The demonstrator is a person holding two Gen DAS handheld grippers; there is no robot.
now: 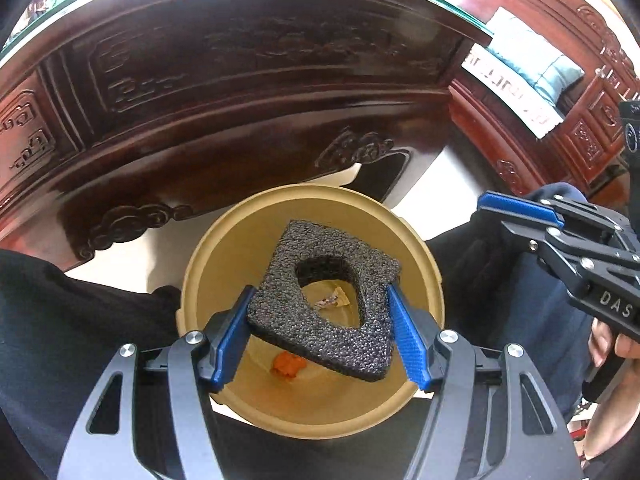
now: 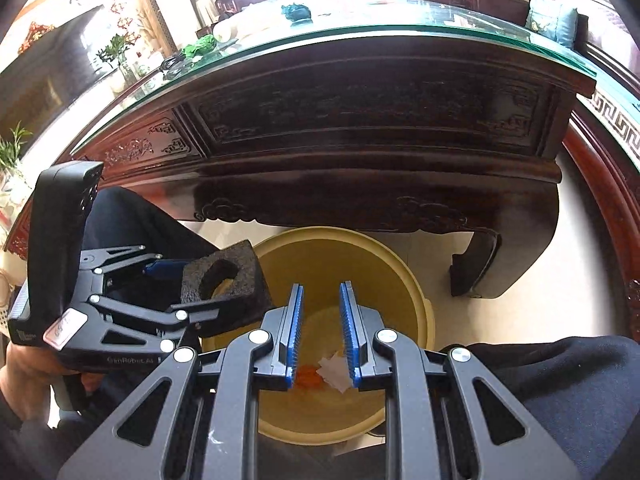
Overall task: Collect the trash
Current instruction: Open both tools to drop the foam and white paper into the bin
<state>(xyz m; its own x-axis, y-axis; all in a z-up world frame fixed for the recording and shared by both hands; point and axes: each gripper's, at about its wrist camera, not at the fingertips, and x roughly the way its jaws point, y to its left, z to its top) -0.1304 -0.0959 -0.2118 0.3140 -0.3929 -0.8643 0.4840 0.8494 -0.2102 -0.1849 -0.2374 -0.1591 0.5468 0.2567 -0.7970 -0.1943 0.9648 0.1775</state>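
Note:
My left gripper (image 1: 320,316) is shut on a black foam block (image 1: 320,332) with a hole through it, held over the mouth of a tan round bin (image 1: 200,272). In the bin lie an orange scrap (image 1: 288,365) and a crumpled wrapper (image 1: 334,299). In the right wrist view the foam block (image 2: 236,276) shows at left in the left gripper, above the bin's (image 2: 412,292) left rim. My right gripper (image 2: 322,336) is open and empty above the bin, over the orange scrap (image 2: 308,376) and a white paper scrap (image 2: 334,372).
A dark carved wooden table (image 2: 360,136) with a glass top (image 2: 400,32) stands just beyond the bin, one leg (image 2: 480,264) at the right. Green items (image 2: 296,12) lie on the glass. The person's dark-clothed legs (image 2: 560,380) flank the bin. Red carved furniture (image 1: 592,136) stands at the right.

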